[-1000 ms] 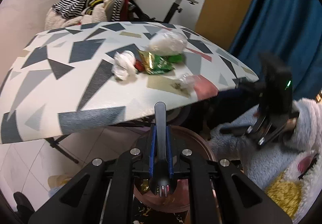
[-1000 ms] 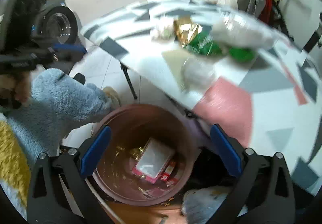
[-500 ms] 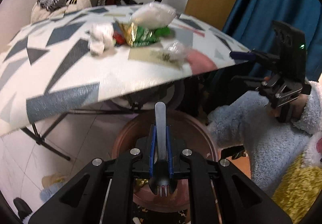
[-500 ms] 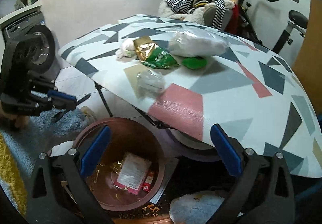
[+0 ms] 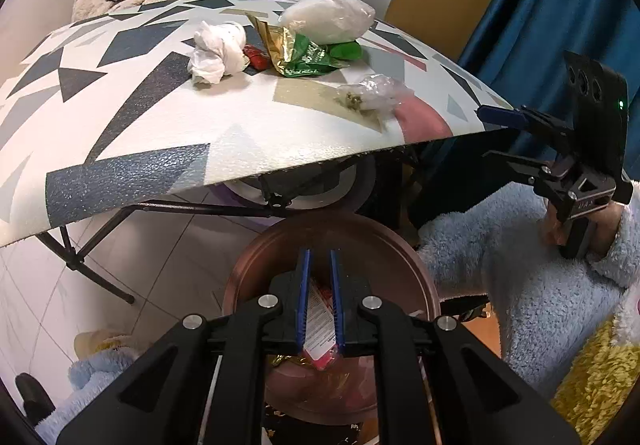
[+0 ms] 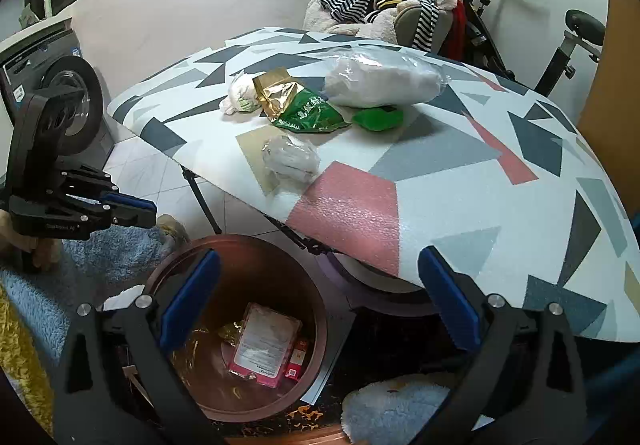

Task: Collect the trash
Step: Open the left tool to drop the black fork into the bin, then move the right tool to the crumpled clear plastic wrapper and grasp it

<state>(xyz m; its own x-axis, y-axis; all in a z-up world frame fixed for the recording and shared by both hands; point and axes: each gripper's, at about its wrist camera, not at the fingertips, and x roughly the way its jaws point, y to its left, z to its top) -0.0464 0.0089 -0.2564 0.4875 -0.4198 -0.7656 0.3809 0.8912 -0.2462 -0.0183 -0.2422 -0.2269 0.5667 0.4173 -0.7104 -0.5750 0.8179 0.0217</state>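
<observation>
A brown round bin stands on the floor under the table edge, with a pink packet and gold scraps inside. My left gripper hangs over the bin, slightly open and empty. My right gripper is wide open and empty, over the bin's right side. On the patterned table lie a crumpled tissue, a gold-green wrapper, a large white plastic bag, a green scrap and a small clear plastic wad.
A chair piled with striped clothes and an exercise bike stand behind the table. A washing machine is at the left. A blue curtain hangs at the right. The table's folding legs stand beside the bin.
The black fork held in my left gripper is gone and its jaws have parted a little. My right gripper has lifted back from the bin toward the table.
</observation>
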